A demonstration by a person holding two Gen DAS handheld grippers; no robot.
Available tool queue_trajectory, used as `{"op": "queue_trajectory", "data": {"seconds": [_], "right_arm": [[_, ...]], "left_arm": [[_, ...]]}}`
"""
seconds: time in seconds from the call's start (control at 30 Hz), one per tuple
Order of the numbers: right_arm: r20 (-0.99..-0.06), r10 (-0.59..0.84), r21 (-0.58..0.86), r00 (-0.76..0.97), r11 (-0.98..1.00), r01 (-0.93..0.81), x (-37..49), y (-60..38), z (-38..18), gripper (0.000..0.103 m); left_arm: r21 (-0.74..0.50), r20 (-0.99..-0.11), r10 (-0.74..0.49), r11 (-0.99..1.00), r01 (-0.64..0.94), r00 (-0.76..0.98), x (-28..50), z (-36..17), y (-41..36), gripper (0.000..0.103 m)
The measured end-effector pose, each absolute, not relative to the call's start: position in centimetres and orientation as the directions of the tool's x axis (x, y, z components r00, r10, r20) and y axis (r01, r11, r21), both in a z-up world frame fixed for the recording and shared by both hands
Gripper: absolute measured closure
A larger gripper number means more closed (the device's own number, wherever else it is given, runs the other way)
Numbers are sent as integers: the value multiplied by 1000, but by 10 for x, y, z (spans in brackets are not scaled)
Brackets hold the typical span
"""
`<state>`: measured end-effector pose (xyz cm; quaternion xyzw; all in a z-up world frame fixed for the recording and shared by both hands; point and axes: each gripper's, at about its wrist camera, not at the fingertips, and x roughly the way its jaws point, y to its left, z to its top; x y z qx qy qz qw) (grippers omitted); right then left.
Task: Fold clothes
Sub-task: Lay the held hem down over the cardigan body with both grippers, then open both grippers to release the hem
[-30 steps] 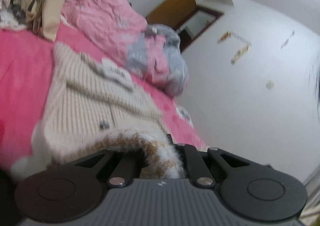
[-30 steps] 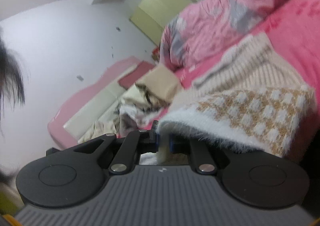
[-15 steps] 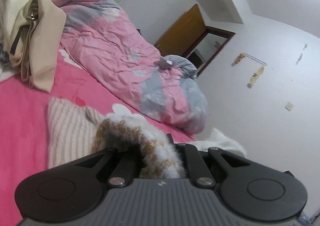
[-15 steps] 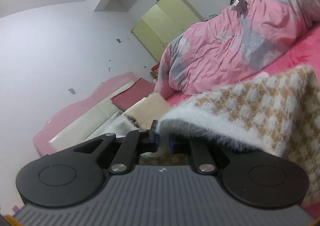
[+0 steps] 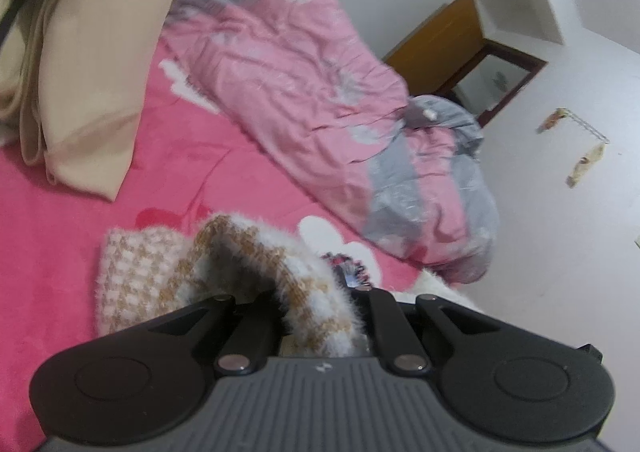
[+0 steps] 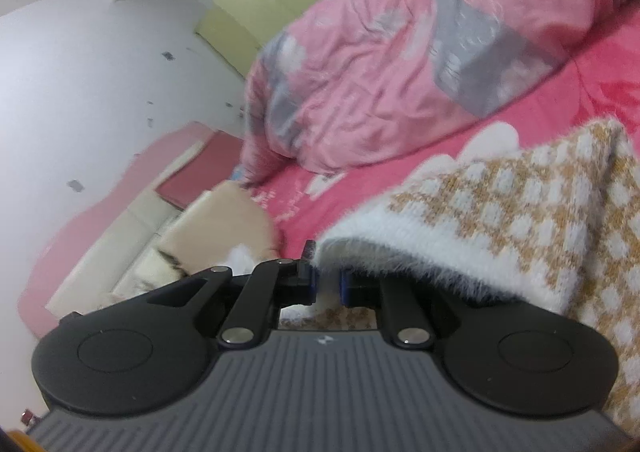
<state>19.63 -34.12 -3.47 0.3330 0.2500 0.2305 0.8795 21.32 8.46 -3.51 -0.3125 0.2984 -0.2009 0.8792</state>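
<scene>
Both grippers, left gripper [image 5: 320, 316] and right gripper [image 6: 326, 284], pinching the fuzzy checked sweater [image 6: 520, 212]. In the right wrist view, held hem running from 9 toward 3 o'clock, body draping onto the pink bed [image 5: 60, 252].

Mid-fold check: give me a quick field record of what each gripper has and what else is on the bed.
left gripper: shut on the fuzzy checked sweater
right gripper: shut on the same sweater's white edge
sweater: partly lifted, partly on the pink bedsheet
quilt: pink and grey, bunched behind
beige garment pile: on the sheet, apart from the sweater
</scene>
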Motion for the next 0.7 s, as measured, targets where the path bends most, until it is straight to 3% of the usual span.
{"op": "queue_trajectory", "data": {"seconds": [0.23,0.5,0.53,0.6,0.7], "right_arm": [[-337,586,753,737,637,-162,230,-347,-82,94],[-347,598,755,723,635,-163,236,-347,-96,94],[-346,602,761,720,629,-160,237,-348,-95,94],[-331,620,789,712,596,-152,238,-352,-95,92],[-304,645,827,701,544,-141,239,-357,-95,80]], "left_arm": [[-698,-442,-548,707,111,710,231,-72,91,94],[-720,-441,-562,687,99,700,234,-80,94,91],[-727,-435,-566,680,98,700,233,-80,95,86],[-760,-405,-579,644,91,708,230,-76,99,52],[-800,-329,-545,595,79,771,221,-68,107,25]]}}
